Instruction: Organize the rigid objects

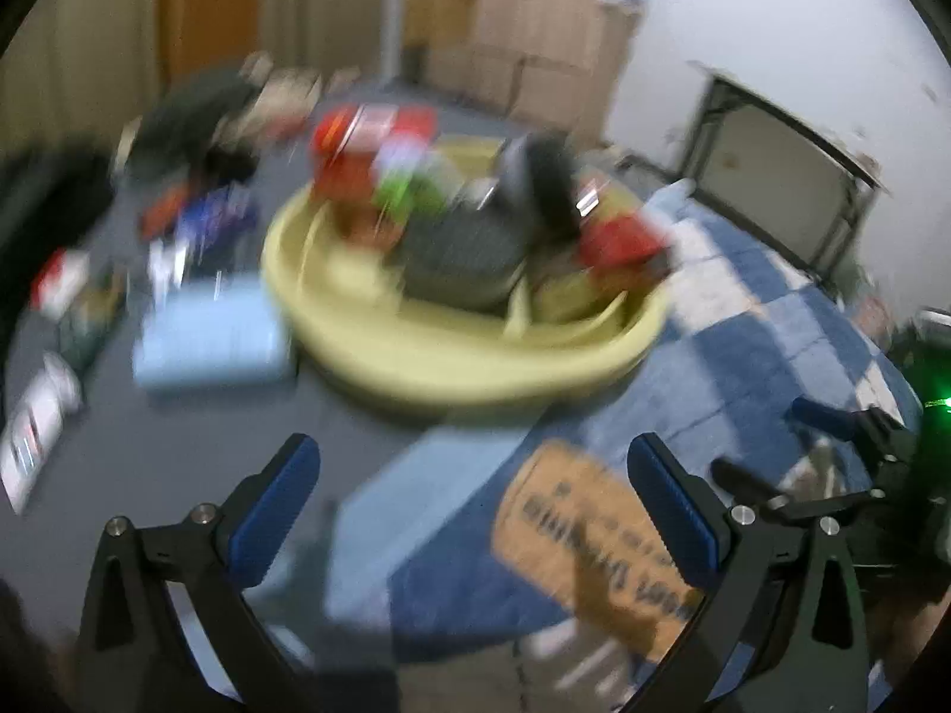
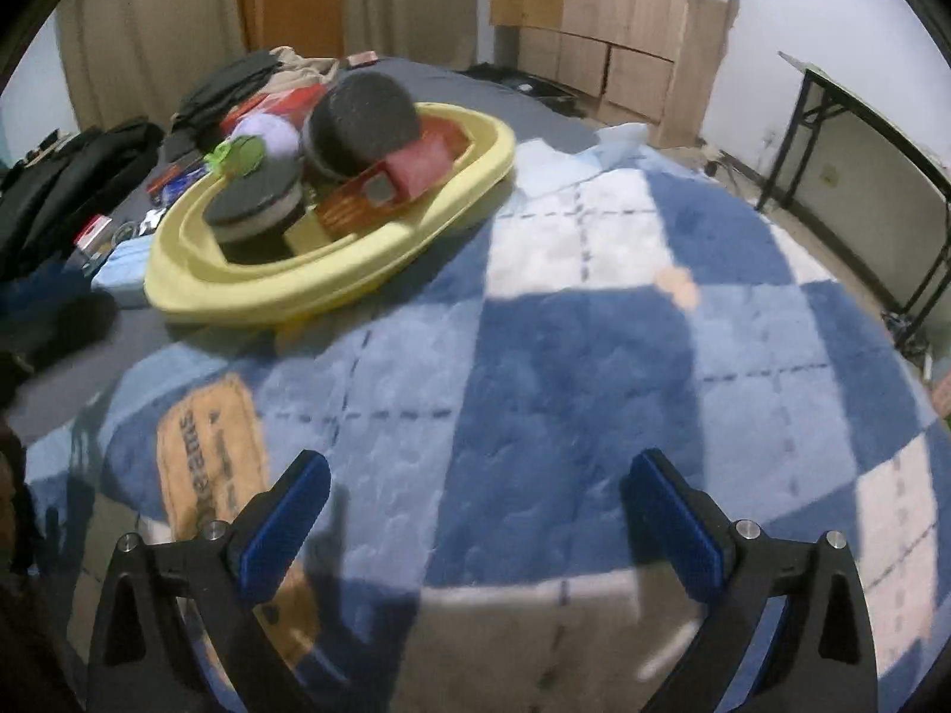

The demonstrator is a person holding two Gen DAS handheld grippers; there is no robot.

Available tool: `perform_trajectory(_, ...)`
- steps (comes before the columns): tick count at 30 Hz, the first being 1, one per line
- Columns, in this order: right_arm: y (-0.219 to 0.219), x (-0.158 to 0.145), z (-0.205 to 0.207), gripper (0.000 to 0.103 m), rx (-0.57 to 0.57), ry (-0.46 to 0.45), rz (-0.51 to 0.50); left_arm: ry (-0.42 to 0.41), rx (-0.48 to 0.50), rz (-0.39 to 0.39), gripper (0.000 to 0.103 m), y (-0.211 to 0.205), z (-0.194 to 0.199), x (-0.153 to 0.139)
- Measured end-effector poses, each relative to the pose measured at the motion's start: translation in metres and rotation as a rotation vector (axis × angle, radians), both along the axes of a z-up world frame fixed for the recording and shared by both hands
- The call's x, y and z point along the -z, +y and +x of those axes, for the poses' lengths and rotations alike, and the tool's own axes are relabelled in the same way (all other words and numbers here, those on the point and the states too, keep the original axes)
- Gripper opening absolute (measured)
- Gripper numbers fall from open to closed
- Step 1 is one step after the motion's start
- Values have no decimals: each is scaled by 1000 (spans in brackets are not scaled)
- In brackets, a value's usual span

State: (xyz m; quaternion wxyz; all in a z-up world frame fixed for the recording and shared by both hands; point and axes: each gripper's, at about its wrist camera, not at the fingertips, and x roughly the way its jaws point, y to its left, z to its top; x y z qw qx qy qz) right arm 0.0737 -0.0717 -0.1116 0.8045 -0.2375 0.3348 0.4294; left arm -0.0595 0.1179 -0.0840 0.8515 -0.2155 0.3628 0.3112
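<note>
Both tools are released and empty: the left tool (image 1: 472, 511) and the right tool (image 2: 475, 520) hang with jaws spread wide over the blue-and-white checked fleece blanket (image 2: 570, 356) on the bed. The rigid objects sit piled in the oval pale-yellow plastic tub (image 2: 475, 190), ahead and to the left of the right tool, probably gathered there for sorting. Among them a round dark-grey speaker (image 2: 362, 119) leans over a red box (image 2: 422, 169). Nothing blocks the way but an orange printed label (image 2: 208, 451) sewn flat on the blanket.
</note>
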Motion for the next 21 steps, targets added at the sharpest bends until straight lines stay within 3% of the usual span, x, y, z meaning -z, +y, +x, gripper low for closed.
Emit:
perform_trajectory(4,3,2,-10,103,-87,-82,29,38,17,61,103,6,11,14)
perform_trajectory(7,22,4,-3,103,-140,-76,10,12,61,84,103,10,19,19)
perform_trajectory(10,44,7,10,103,-183,-66,-6,73,96,120,103,12,31,31)
perform_trajectory(12,59,15,19,103,-198,-46,-52,95,106,57,103,22,35,47)
perform_trajectory(21,66,20,24,103,-174,-58,-60,102,121,54,103,29,41,50)
